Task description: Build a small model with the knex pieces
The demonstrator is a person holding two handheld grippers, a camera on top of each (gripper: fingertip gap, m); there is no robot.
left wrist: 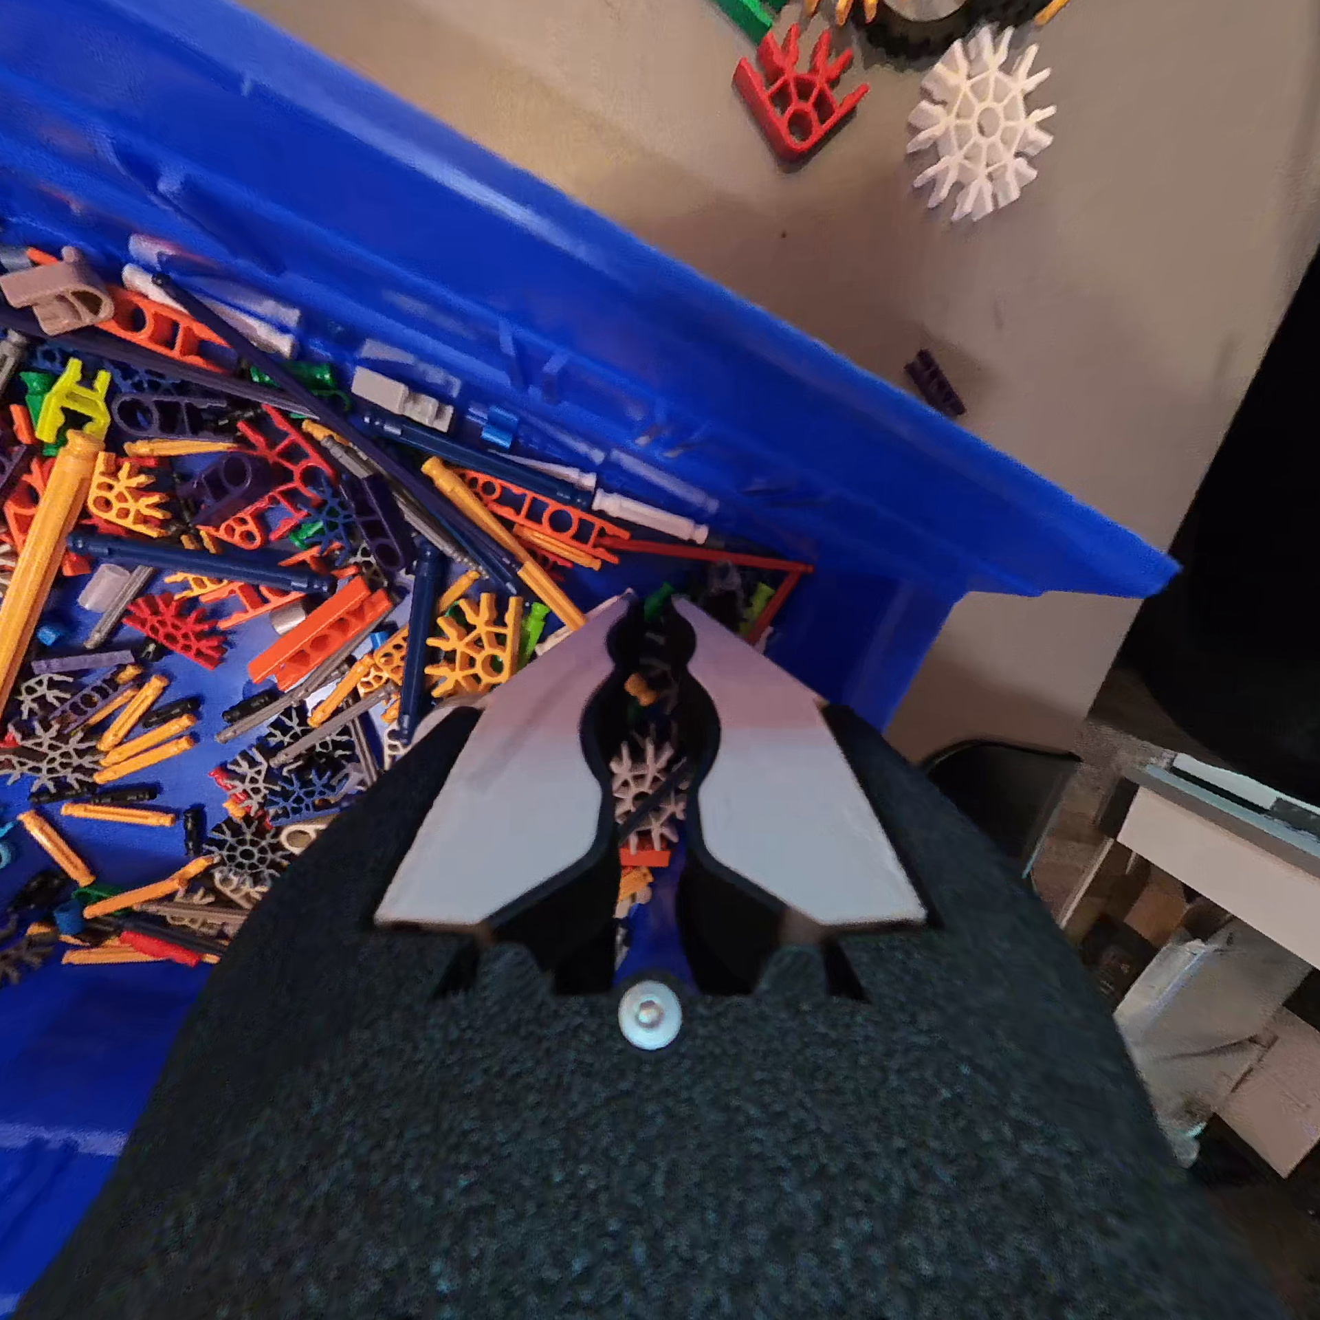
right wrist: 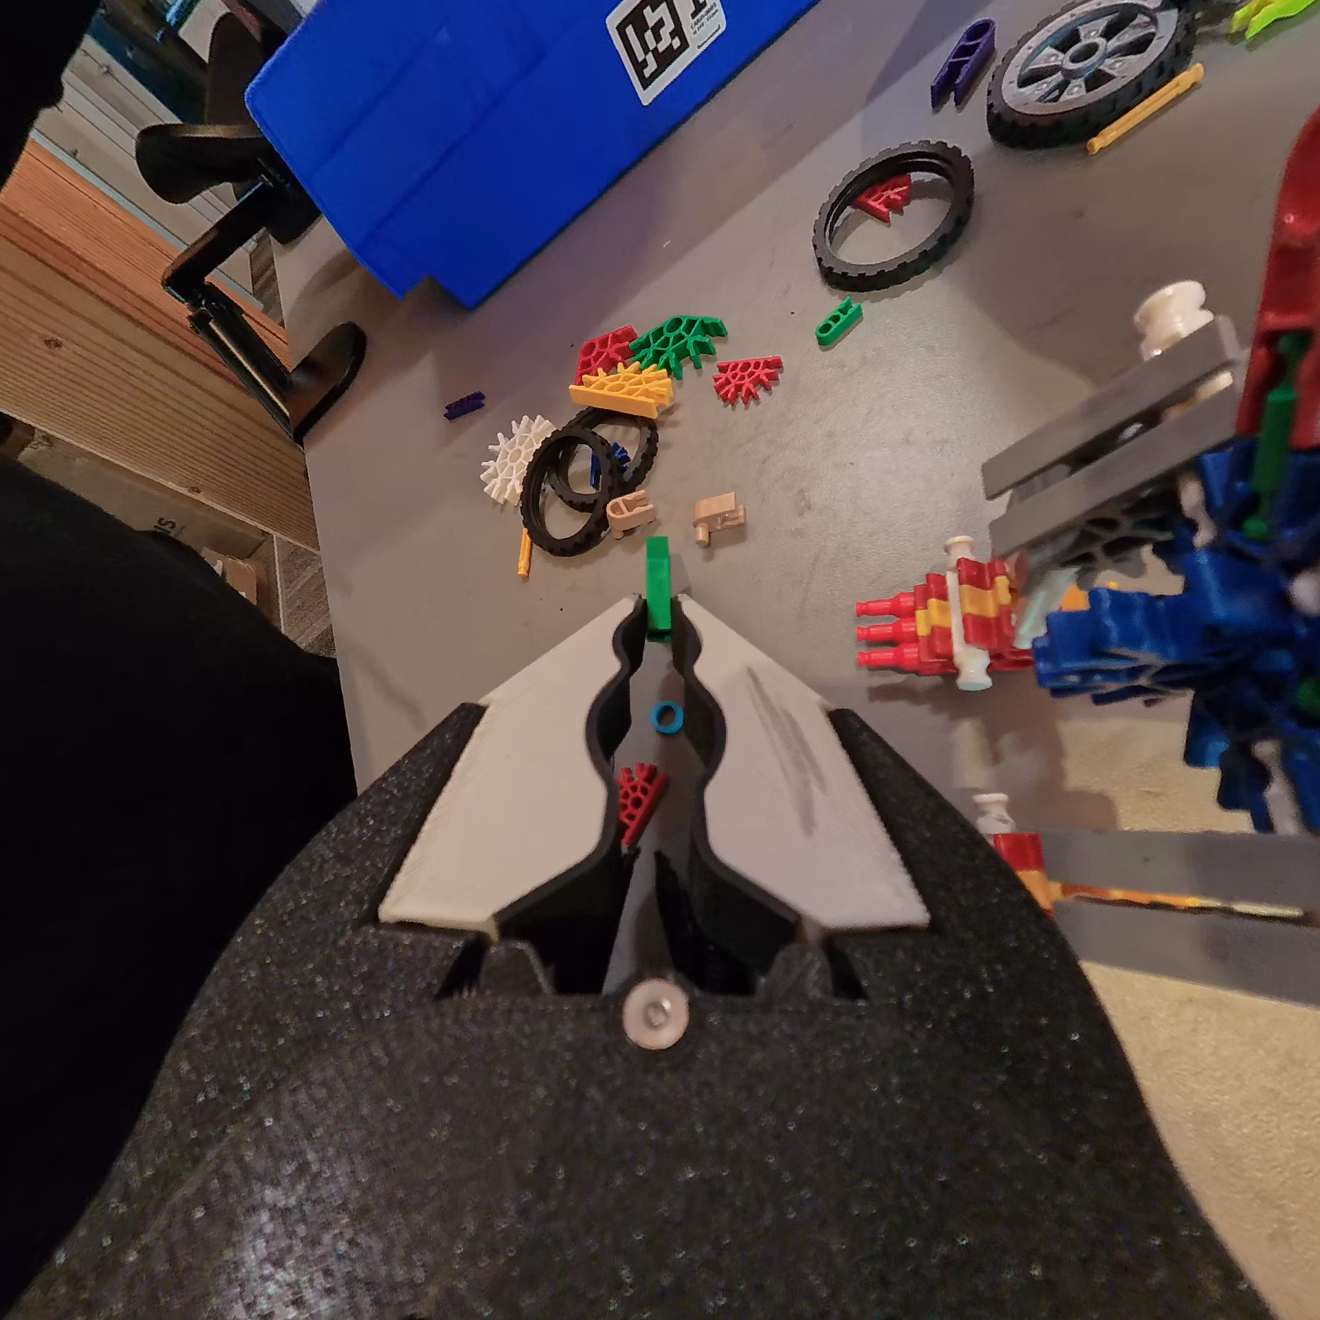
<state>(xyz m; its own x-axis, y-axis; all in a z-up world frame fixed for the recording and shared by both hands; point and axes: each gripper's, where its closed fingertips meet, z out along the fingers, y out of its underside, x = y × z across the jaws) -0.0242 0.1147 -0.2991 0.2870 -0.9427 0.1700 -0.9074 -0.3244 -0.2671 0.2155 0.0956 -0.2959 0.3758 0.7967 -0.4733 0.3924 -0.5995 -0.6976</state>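
Left wrist view looks down into a blue bin that fills the left and centre of the frame, heaped with loose construction-toy rods and connectors. The left tongs hang over the bin's lower right corner with tips nearly together and nothing between them; green and yellow bits seen past the tips appear to lie in the heap beneath. Beyond the bin's rim, on the grey bench, a red connector and a white snowflake connector lie at upper right. Right wrist view shows the right tongs pinched on a short green piece, which sticks forward from the tips, held clear above the bench. Ahead, centre frame, a small pile of connectors and black tyre rings sits near two tan clips; a part-built red and blue model stands at right.
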